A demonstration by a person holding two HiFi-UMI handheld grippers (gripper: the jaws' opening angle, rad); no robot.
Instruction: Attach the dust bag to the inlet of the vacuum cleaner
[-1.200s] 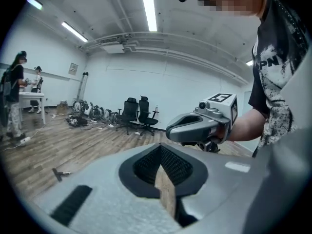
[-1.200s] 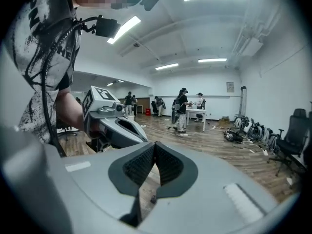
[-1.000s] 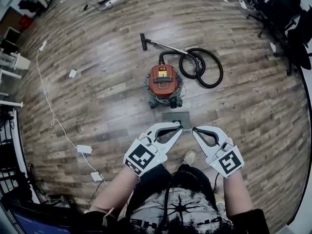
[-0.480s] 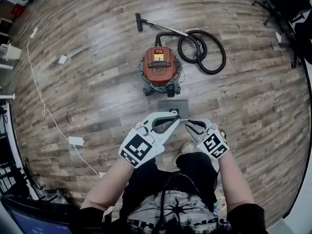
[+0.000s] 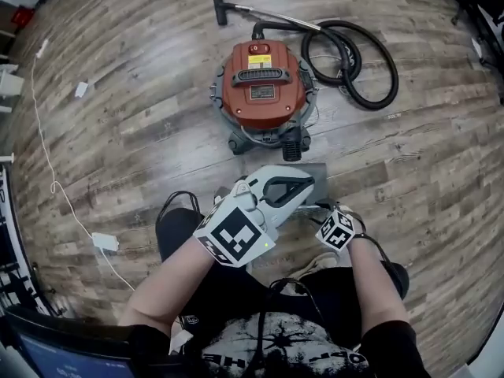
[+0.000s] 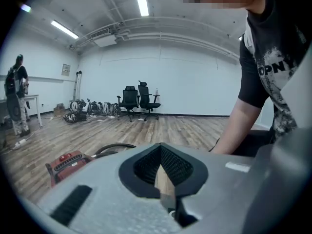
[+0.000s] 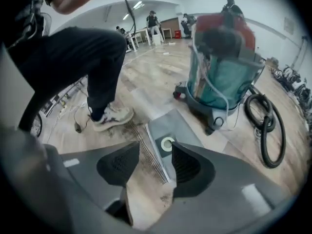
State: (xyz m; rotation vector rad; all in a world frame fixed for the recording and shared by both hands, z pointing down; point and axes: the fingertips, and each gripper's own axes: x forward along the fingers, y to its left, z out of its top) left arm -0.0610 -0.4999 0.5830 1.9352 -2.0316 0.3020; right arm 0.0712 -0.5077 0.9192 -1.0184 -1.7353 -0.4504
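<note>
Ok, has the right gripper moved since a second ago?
Yes. In the head view the right gripper has dropped toward the floor, down beside the grey dust bag. Its jaws have just been opening, gripping nothing.

In the right gripper view the vacuum cleaner (image 7: 224, 77) is blurred, most of all at its top. The right gripper (image 7: 155, 149), whose jaws have just been opening, hides the near right part of the dust bag (image 7: 178, 123). The bag's edge shows between the jaws, but whether the tips touch it cannot be told. In the head view only this gripper's marker cube (image 5: 336, 231) shows, and the left gripper (image 5: 307, 186) covers the near left of the bag. In the left gripper view that gripper's body hides the lower part of the vacuum cleaner and most of the hose (image 6: 114, 146)
</note>
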